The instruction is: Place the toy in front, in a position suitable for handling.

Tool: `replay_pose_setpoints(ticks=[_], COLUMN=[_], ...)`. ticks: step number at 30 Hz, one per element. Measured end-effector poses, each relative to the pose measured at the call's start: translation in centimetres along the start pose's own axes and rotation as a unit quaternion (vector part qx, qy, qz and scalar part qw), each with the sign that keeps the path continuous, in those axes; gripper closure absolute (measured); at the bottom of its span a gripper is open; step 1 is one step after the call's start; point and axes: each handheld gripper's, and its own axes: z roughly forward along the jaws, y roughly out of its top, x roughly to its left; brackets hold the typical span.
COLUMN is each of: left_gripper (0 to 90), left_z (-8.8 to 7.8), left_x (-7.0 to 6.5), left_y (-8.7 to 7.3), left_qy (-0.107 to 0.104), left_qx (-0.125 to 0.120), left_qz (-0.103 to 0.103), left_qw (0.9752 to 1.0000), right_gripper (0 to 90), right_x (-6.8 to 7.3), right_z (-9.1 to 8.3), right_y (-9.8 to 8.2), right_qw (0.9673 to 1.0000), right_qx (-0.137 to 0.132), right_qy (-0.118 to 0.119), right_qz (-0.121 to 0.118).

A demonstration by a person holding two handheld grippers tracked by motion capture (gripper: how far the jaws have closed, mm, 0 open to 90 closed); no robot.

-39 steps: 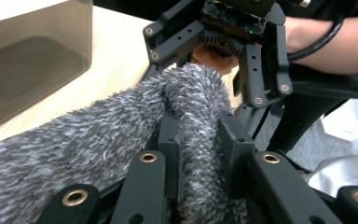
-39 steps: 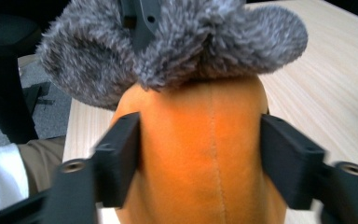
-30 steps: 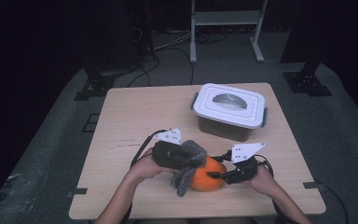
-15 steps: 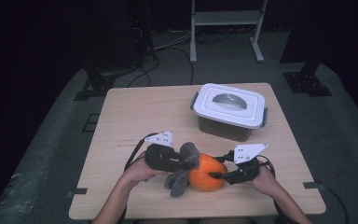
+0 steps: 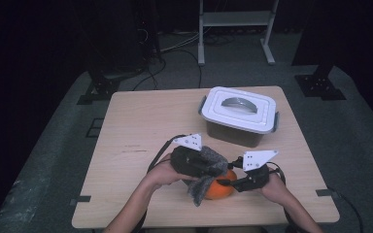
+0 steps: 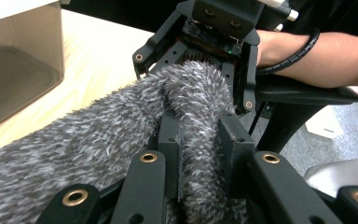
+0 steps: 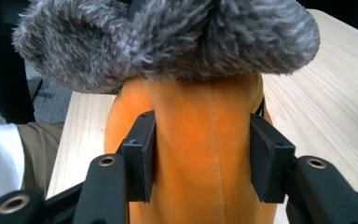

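Observation:
An orange plush ball (image 5: pixel 220 190) lies near the table's front edge, with a grey furry cloth (image 5: pixel 209 167) draped over its top and left side. My left gripper (image 5: pixel 212 170) is shut on a fold of the grey cloth (image 6: pixel 200 140), which bunches between its jaws. From the right, my right gripper (image 5: pixel 229 182) is shut on the orange plush (image 7: pixel 205 149), its pads pressing into both sides. The cloth (image 7: pixel 168 37) hangs over the plush's top in the right gripper view. The right gripper (image 6: pixel 223 28) faces me in the left gripper view.
A white lidded plastic box (image 5: pixel 239 115) with a grey handle stands at the back right of the wooden table (image 5: pixel 136 126). Its translucent side (image 6: pixel 14 65) is near at the left in the left gripper view. Bare wood lies on the left half.
My left hand slid left with the cloth, then came back right and up over the orange plush. The right gripper has stayed in place on the plush.

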Motion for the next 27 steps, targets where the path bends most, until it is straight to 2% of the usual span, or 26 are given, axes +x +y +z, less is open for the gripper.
replay_pose_setpoints(ticks=[5, 15, 19, 22, 27], left_gripper=[73.5, 73.2, 73.2, 73.2, 73.2], left_z=[-0.9, -3.4, -3.9, -3.7, -2.7], left_x=[0.0, 1.1, 1.5, 1.3, 0.8], left_y=[-0.3, -3.4, -4.2, -3.7, -1.8], left_qy=[0.014, 0.043, 0.043, 0.037, 0.027], left_qx=[0.005, -0.013, -0.021, -0.025, -0.022], left_qz=[0.008, -0.024, -0.030, -0.021, 0.006], left_qw=[0.9999, 0.9987, 0.9984, 0.9988, 0.9994], right_gripper=[49.0, 48.8, 48.8, 48.8, 48.8], right_x=[0.0, -0.4, -0.6, -0.6, -0.5], right_z=[-0.2, -1.0, -1.2, -1.1, -0.9], right_y=[-0.2, -0.8, -0.9, -0.9, -0.7], right_qw=[1.0000, 1.0000, 1.0000, 0.9999, 1.0000], right_qx=[0.000, -0.005, -0.008, -0.010, -0.007], right_qy=[-0.002, -0.004, -0.003, -0.002, -0.002], right_qz=[-0.003, 0.001, 0.005, 0.007, 0.005])
